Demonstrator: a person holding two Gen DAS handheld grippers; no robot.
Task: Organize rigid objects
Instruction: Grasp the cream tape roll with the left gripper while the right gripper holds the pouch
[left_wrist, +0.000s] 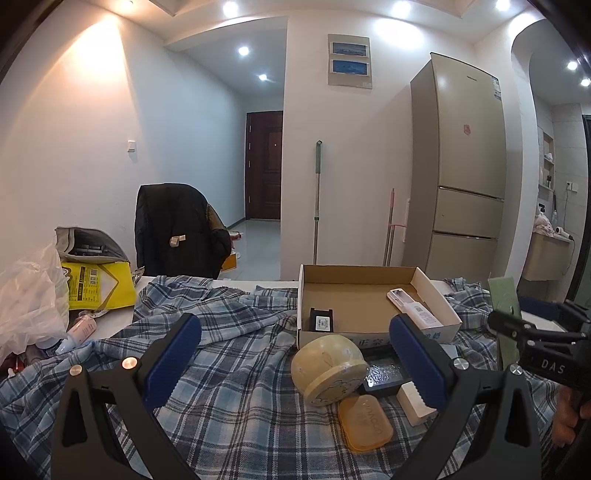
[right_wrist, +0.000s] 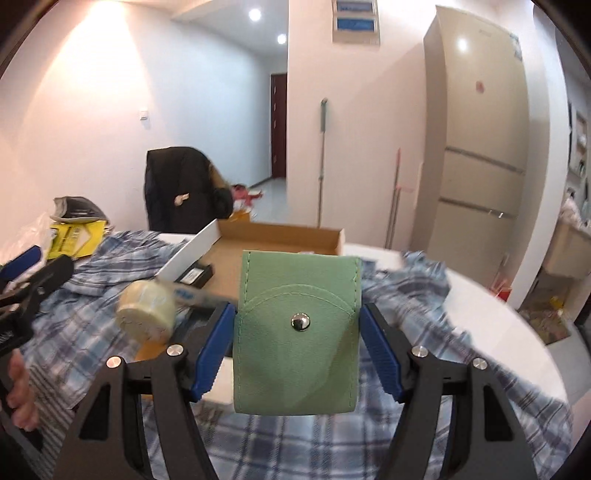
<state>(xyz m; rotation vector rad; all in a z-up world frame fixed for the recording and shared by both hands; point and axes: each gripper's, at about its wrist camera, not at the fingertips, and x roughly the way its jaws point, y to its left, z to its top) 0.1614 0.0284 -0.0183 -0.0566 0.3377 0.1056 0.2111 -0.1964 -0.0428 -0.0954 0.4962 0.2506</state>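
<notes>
The right gripper (right_wrist: 297, 354), jaws clenched on the flat sides of a green snap pouch (right_wrist: 297, 332), holds it above the table's near edge, facing the cardboard box (left_wrist: 436, 291). Light, semi-stiff, probably non-slip. The left gripper (left_wrist: 291, 354) hangs released over the checked cloth (left_wrist: 229, 369).

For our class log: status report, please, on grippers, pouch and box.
Right gripper shut on green pouch, held upright. Left gripper open, empty. Cardboard box ahead, part filled. Yellow round tin lies before the box.
</notes>
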